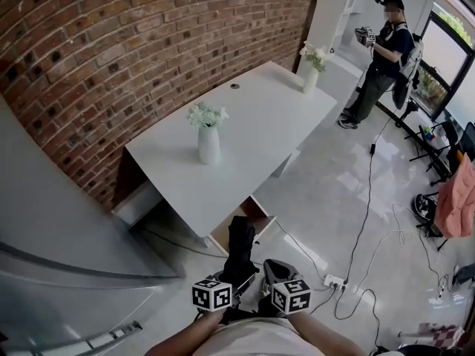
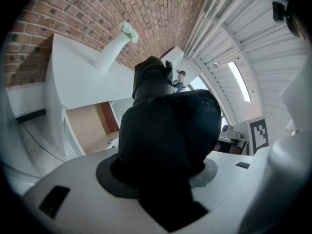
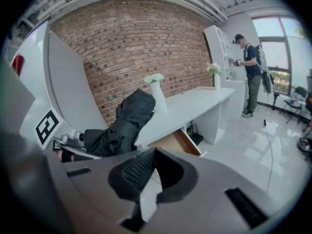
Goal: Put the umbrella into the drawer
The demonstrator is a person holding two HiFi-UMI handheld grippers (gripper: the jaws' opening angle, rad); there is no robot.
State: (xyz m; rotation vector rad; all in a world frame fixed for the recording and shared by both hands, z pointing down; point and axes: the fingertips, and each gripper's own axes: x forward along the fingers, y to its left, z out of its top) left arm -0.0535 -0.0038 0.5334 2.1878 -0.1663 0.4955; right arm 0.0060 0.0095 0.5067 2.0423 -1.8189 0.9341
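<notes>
While the left tool (image 1: 236, 277) is clenching around its near end, the umbrella (image 1: 241, 247) is sitting low in the head view, toward six o'clock, and pointing to twelve o'clock at the drawer (image 1: 260, 213). It is showing as a folded, stubby black bundle of matte, creased fabric, bulging wide between the jaws and narrowing to a rumpled tip. The drawer is standing pulled out beneath the desk (image 1: 260, 124), its inside a plain tan board. The right tool (image 1: 276, 271) is hovering at the umbrella's three o'clock, its ribbed black pads meeting at the tips and gripping nothing. On the smooth white desk a slim white vase (image 1: 208, 145) is holding pale flowers, and a rough red brick wall (image 1: 148, 35) is running behind.
</notes>
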